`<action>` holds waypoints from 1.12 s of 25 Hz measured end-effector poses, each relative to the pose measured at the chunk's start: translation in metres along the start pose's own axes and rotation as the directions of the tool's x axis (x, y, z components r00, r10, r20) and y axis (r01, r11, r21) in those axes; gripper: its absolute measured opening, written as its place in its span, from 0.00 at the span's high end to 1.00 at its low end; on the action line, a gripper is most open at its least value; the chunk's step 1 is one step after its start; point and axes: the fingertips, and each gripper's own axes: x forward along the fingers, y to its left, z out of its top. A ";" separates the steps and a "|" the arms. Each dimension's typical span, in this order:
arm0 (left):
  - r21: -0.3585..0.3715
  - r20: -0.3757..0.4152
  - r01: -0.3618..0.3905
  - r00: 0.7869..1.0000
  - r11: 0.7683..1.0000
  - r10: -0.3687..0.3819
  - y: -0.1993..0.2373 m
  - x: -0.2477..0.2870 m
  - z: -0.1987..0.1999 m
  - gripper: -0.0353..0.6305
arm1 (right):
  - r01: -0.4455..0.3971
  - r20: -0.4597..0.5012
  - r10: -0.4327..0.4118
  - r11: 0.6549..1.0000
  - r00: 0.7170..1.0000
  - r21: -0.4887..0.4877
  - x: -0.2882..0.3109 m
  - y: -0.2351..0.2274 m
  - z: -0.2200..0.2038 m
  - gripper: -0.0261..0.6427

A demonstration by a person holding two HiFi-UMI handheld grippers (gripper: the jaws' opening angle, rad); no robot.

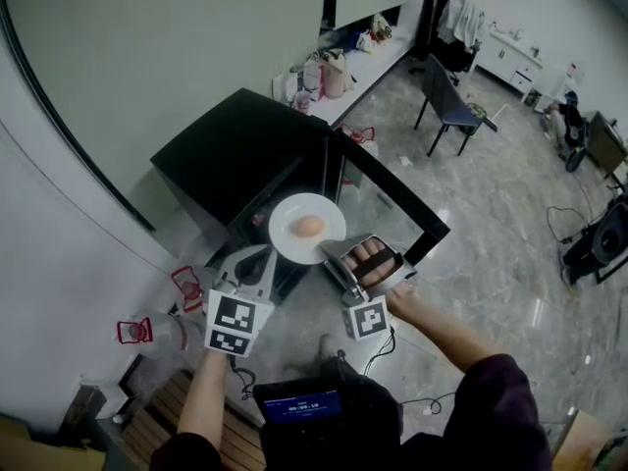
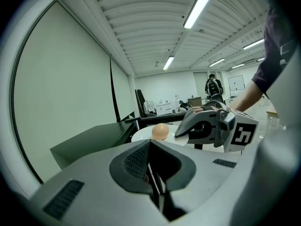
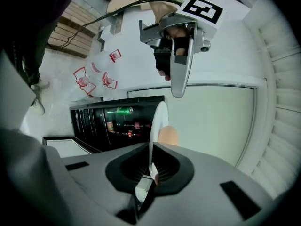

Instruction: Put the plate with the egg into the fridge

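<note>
A black fridge stands open, its door swung out to the right. 1 green can lies on a shelf inside. Clear bottles with red labels stand on the floor left of the fridge, their print too small to read. The right tongs are clenched on the rim of the white plate, which is held above the open fridge with 1 egg at its middle. The left tongs are closed and empty, tips just beside the plate's rim.
</note>
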 end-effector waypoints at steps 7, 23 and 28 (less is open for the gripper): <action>-0.087 0.016 -0.041 0.999 0.995 0.042 -0.032 0.005 -0.006 0.93 | -0.008 0.012 0.008 1.000 1.000 0.003 -0.022 0.026 -0.017 0.92; -0.140 -0.113 -0.203 0.976 0.969 0.188 -0.090 0.029 -0.072 0.93 | -0.106 0.123 0.109 0.994 0.986 -0.025 -0.007 0.114 -0.031 0.92; -0.192 -0.133 -0.202 0.975 0.960 0.178 -0.084 0.051 -0.117 0.93 | -0.110 0.129 0.117 0.992 0.985 -0.057 0.042 0.143 -0.012 0.92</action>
